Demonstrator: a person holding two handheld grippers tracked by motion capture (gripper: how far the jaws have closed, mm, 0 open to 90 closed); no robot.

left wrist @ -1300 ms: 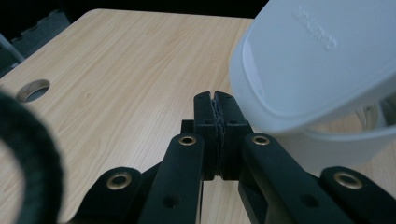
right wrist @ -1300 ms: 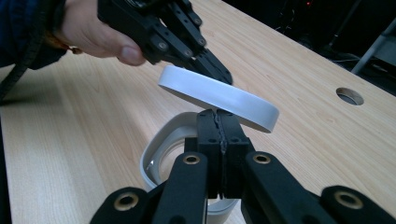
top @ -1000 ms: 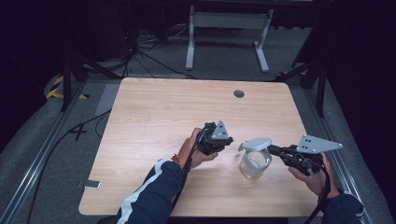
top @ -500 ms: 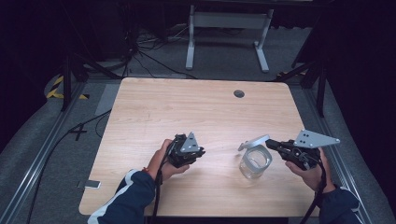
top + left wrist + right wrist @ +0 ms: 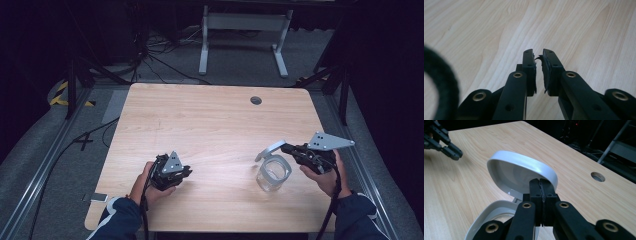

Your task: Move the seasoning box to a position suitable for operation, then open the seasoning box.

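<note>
A clear jar (image 5: 273,174) with a hinged white lid (image 5: 269,149) stands near the table's front right. My right gripper (image 5: 286,147) is shut on the lid's edge and holds it tilted up over the jar mouth. In the right gripper view the lid (image 5: 519,170) rises just beyond the shut jaws (image 5: 540,182), with the jar rim (image 5: 481,220) below. My left gripper (image 5: 186,172) rests low over the table's front left, well apart from the jar. Its jaws (image 5: 538,56) have just been opening and stand slightly apart with nothing between them.
The wooden table (image 5: 210,120) has a round cable hole (image 5: 256,100) near its far edge. A phone-like object (image 5: 95,197) lies on the floor by the front left corner. Cables and a metal stand (image 5: 245,30) sit beyond the table.
My left gripper has drawn away from the jar, leftwards and toward the front edge, and its jaws have parted a little. The right gripper still holds the lid up.
</note>
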